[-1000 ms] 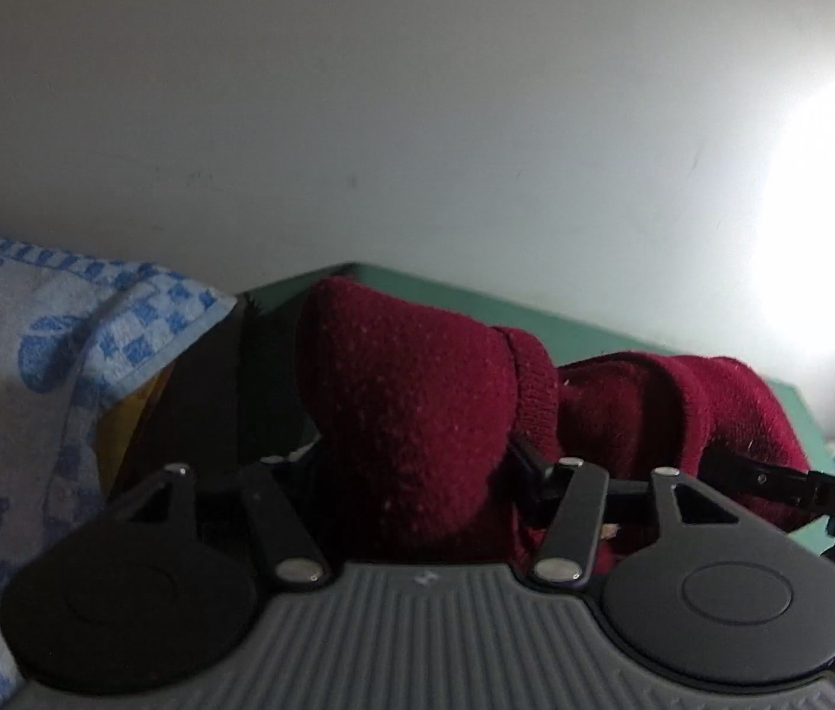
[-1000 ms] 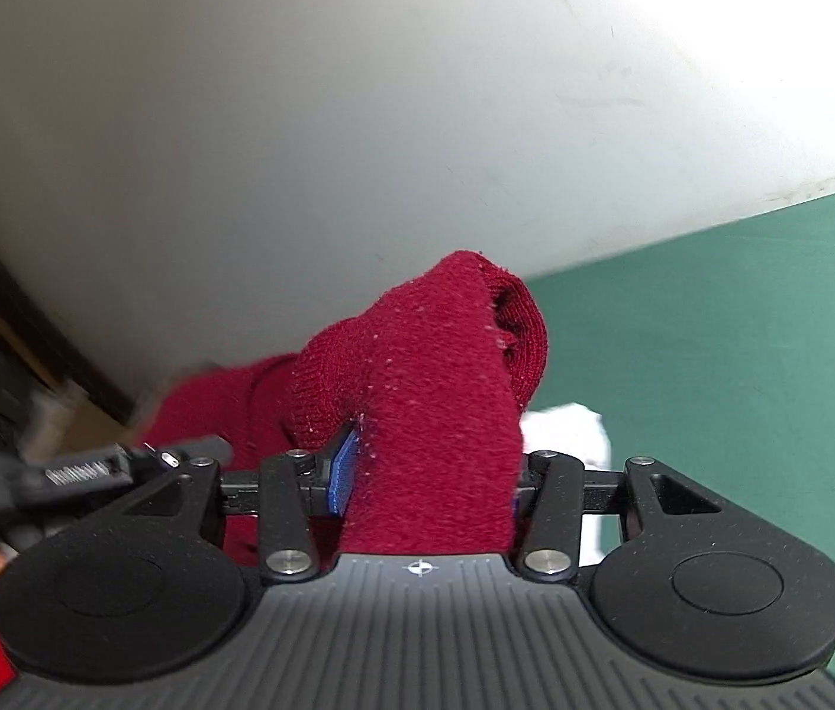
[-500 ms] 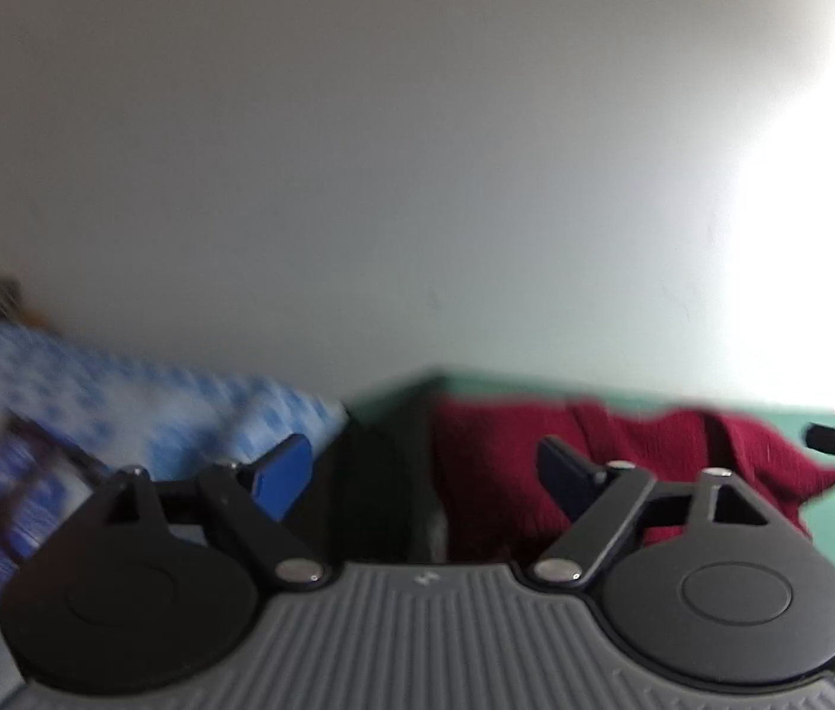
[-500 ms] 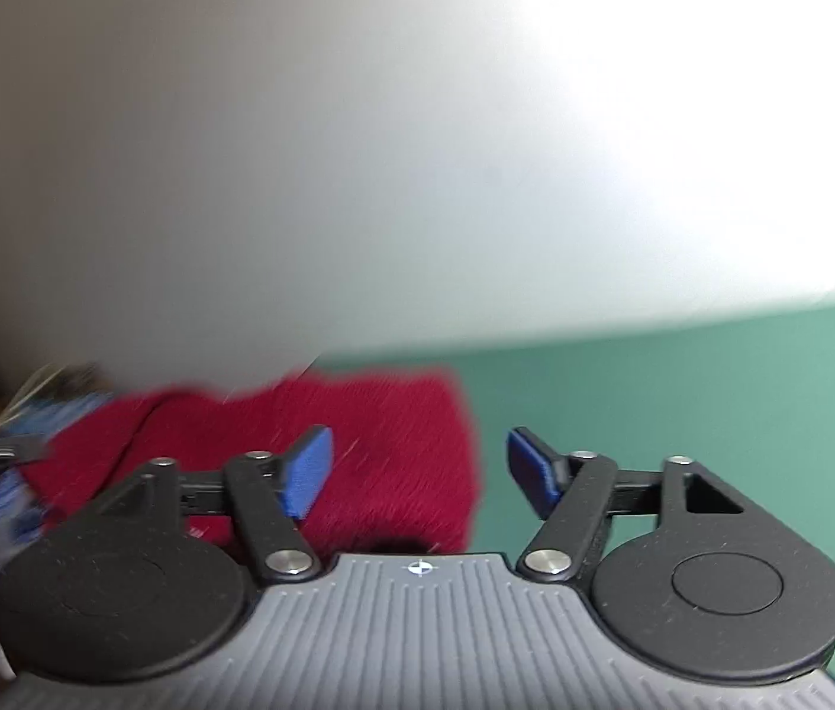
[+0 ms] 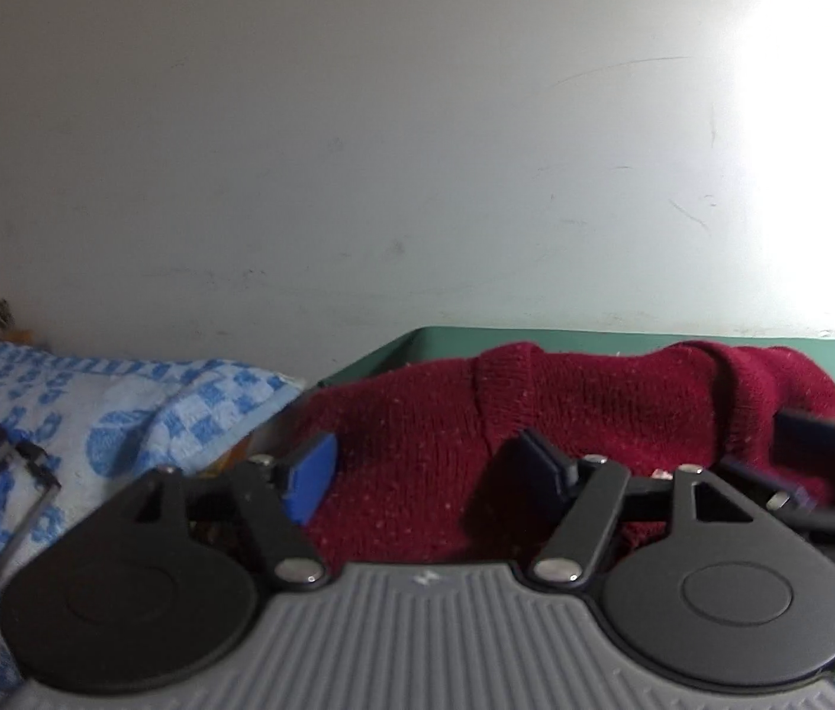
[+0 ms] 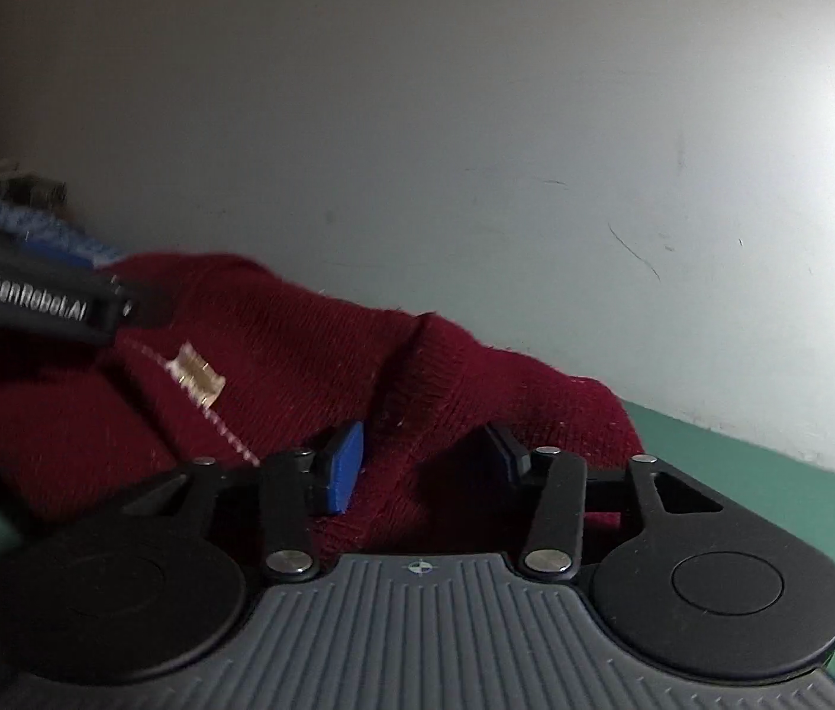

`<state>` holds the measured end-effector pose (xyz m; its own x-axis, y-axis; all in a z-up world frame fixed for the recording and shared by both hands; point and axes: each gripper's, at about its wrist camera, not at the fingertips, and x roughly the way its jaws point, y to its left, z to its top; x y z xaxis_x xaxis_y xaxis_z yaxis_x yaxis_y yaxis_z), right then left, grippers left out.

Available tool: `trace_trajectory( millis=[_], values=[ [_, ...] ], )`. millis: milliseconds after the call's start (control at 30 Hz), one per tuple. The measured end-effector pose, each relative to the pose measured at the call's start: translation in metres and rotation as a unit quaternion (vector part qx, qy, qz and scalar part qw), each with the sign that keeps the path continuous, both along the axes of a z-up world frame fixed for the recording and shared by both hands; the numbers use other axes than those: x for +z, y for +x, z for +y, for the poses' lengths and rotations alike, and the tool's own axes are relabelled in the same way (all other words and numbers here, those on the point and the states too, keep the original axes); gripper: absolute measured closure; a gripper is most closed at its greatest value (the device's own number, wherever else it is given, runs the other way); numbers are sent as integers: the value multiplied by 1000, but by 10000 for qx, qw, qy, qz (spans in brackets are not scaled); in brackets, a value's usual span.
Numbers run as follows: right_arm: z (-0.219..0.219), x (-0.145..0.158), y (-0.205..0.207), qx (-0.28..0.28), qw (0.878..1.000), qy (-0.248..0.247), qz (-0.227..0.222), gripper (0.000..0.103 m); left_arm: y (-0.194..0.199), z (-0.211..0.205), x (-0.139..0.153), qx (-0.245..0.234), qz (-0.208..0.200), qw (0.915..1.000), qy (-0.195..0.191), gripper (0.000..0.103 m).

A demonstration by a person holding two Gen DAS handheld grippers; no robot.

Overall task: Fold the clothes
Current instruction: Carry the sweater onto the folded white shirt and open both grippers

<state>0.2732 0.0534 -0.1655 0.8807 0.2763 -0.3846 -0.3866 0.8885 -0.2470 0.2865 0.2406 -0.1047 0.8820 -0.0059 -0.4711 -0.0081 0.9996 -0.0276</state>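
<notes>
Left wrist view: left gripper jaws apart, holding nothing | right gripper likewise | red sweater heaped on green table | blue-patterned cloth beside it.

Knitted red sweater, fuzzy wool; blue-patterned cloth, woven terry; green table, matt, smooth.

A: anyone catch any readable text?
B: only "GenRobot.AI", white letters on the left gripper, just above the red sweater. The sweater's little tag was too blurry.
</notes>
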Motion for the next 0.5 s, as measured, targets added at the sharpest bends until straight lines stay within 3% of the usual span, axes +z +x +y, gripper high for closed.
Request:
trace_trajectory(
  millis=[100, 167, 233, 300, 367, 433, 500],
  values=[
    [4, -7, -8, -165, 9997, 145, -81, 53, 0, 0, -17, 63, 1, 9999, 122, 27],
    [3, -7, -9, -160, 9997, 131, -88, 53, -3, 7, -27, 150, -37, 9998, 143, 8],
    [2, -7, -10, -60, 9999, 25, -120, 51, 3, 16, -28, 205, 214, 9991, -319, 2],
    [-4, 4, -9, 103, 9999, -10, -51, 50, 4, 19, -13, 203, 367, 9980, -479, 8],
    [-19, 26, -12, 78, 9993, 364, 2, 50, -11, 10, 12, 223, 89, 9995, -215, 25],
    [-33, 49, -21, -195, 9974, 691, -10, 46, -27, 1, 36, 256, -200, 9995, -1, 19],
    [-38, 66, -32, -551, 9956, 739, 156, 37, -49, -7, 57, 396, -501, 9979, 109, 5]
  ],
)
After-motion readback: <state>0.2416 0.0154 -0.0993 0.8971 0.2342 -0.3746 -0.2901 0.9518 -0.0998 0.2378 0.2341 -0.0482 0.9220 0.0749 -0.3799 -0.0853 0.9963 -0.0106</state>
